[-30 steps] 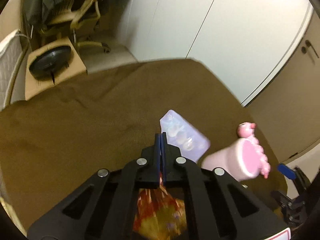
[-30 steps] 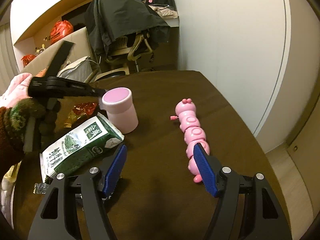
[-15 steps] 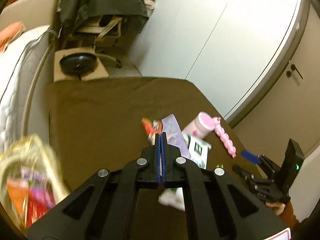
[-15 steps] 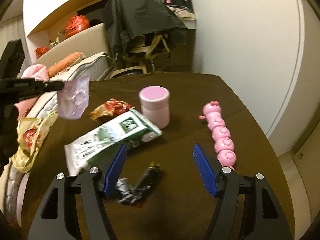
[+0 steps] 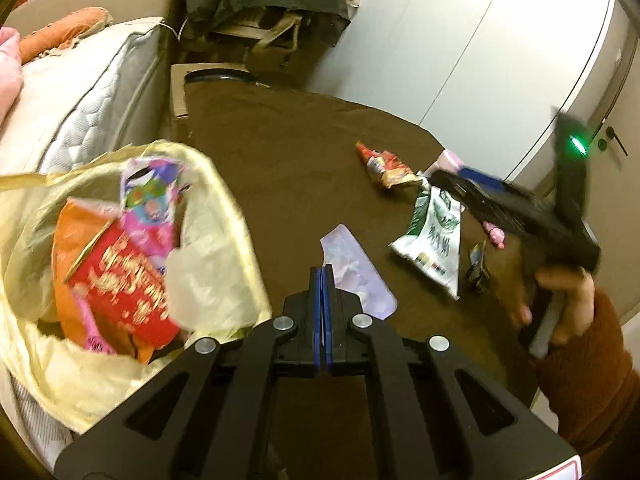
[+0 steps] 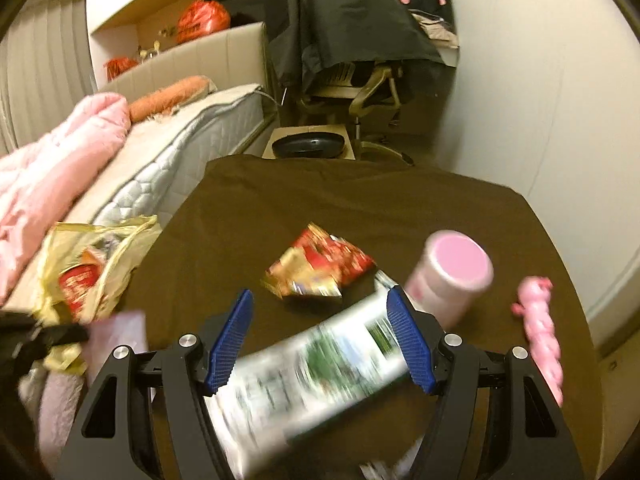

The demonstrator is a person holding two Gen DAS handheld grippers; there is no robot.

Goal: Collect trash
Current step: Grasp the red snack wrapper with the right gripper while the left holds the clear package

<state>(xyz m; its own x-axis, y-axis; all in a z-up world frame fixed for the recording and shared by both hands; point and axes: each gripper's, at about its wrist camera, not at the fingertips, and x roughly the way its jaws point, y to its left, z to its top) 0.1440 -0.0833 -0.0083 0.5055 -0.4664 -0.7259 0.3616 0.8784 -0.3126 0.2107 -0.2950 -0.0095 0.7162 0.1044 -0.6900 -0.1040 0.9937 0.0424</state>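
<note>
The left gripper (image 5: 322, 280) is clenched on a pale plastic tray (image 5: 354, 270), its blue pads pressed together, and holds it above the brown table (image 5: 296, 152) just beside the yellow bag (image 5: 216, 264), which sits at the table's left edge full of wrappers. The right gripper (image 6: 320, 332) is spread wide over the green-and-white carton (image 6: 316, 376), which lies blurred between its fingers; whether they touch it I cannot tell. Beyond the carton lies a red wrapper (image 6: 320, 270). To the right stand a pink cup (image 6: 452, 276) and a pink caterpillar toy (image 6: 540, 328).
</note>
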